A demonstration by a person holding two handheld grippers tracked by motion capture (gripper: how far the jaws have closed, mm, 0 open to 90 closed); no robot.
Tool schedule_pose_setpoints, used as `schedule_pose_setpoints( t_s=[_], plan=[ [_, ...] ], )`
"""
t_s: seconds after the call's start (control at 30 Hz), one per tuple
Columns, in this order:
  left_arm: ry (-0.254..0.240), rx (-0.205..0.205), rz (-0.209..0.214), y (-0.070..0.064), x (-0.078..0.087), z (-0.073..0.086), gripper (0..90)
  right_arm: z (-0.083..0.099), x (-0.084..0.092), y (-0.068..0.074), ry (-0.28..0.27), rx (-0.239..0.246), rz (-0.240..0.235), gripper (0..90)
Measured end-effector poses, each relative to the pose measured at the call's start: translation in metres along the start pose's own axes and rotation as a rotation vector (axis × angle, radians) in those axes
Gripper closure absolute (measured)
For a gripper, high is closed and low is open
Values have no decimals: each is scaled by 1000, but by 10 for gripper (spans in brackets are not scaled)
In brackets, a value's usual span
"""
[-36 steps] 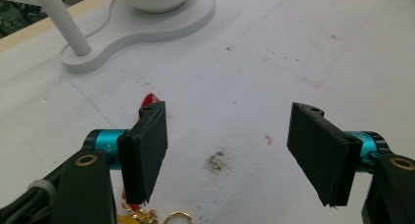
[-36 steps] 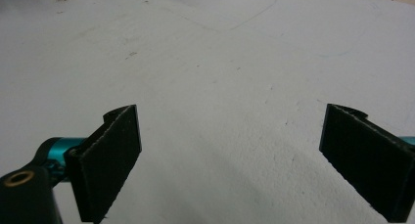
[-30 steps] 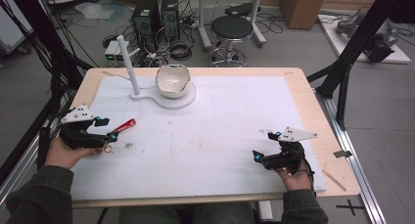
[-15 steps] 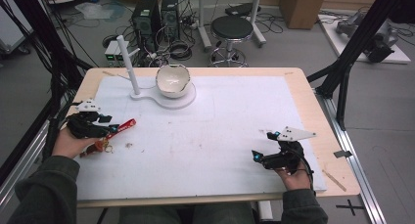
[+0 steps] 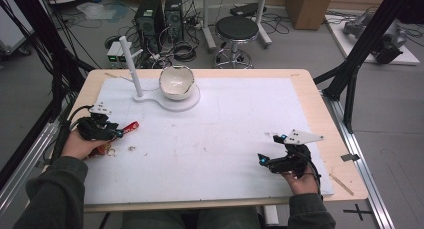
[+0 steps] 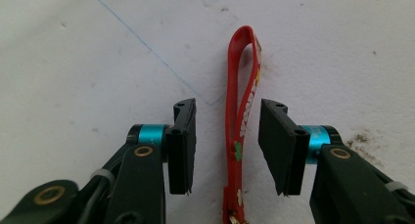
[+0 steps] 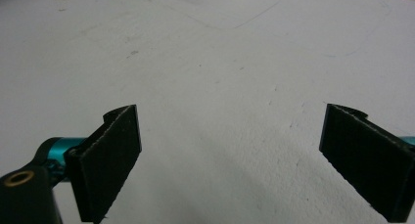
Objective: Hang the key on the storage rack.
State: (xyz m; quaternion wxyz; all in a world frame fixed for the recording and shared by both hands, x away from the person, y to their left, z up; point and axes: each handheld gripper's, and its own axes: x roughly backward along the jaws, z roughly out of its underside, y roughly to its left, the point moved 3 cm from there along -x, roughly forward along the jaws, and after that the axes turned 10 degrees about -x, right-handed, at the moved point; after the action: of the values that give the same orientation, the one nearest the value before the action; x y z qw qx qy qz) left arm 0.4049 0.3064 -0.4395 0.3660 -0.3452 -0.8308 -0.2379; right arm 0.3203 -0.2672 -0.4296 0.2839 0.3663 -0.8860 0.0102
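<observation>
Straddling the red strap (image 6: 241, 121), left tool (image 6: 227, 145) jaws have just been closing, not yet touching, for pickup; right tool (image 7: 230, 160) kept apart, idle on table (image 5: 225, 139)

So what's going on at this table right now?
A person is working with a gripper in each hand. The left gripper has come down over a red strap lying on the white mat; its jaws have just been closing, with the strap between them but not yet pinched. The right gripper rests open, near the mat's right edge.
</observation>
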Motion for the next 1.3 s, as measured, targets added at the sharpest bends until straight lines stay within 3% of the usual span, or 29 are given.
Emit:
schedule_pose_setpoints(
  t_s=[0.23, 0.6, 0.83, 1.13, 1.3],
  plan=[
    [40, 0, 9, -1, -8, 3, 619, 0, 1, 0, -1, -5, 1, 73],
    [39, -28, 42, -9, -6, 3, 820, 0, 3, 0, -11, -9, 2, 73],
    [46, -47, 32, -14, -4, 2, 860, -1, 4, -1, -17, -6, 1, 73],
    [-16, -47, 4, -21, 10, -1, 863, -1, 5, 0, -24, -10, 0, 73],
    [-28, -68, 12, -25, 15, -2, 864, -2, 6, 0, -31, -10, 0, 74]
  ],
)
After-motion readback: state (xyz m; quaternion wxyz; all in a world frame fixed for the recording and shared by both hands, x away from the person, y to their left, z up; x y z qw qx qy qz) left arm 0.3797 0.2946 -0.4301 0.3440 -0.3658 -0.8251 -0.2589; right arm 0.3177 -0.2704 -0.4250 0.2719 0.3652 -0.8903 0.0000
